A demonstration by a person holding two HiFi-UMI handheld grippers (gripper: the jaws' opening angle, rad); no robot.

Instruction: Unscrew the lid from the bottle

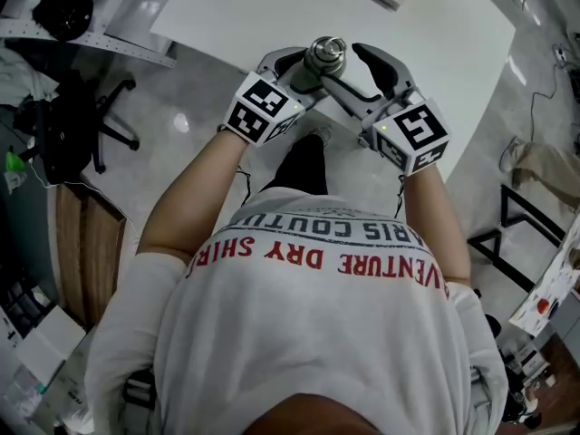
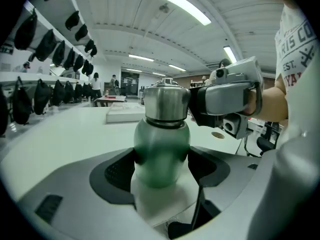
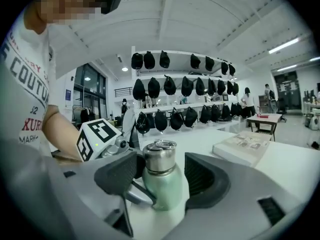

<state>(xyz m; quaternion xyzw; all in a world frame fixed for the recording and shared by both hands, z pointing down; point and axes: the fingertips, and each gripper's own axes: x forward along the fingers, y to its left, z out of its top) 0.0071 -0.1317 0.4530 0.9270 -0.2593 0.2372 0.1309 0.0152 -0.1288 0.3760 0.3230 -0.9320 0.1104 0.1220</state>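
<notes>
A green bottle (image 2: pixel 162 151) with a steel lid (image 1: pixel 326 54) stands at the near edge of the white table (image 1: pixel 254 7). My left gripper (image 2: pixel 162 171) is shut on the bottle's green body, a pad pressing each side. My right gripper (image 3: pixel 162 176) comes in from the other side at lid height. Its jaws stand open around the lid (image 3: pixel 160 159), with a gap at the right pad. In the head view the left gripper (image 1: pixel 304 71) and the right gripper (image 1: pixel 358 71) meet at the bottle in front of the person's chest.
A flat book (image 3: pixel 245 146) lies farther back on the table. Shelves of black bags (image 3: pixel 170 89) line the far wall. An office chair (image 1: pixel 100 116) stands on the floor to the left. The table edge runs just under the bottle.
</notes>
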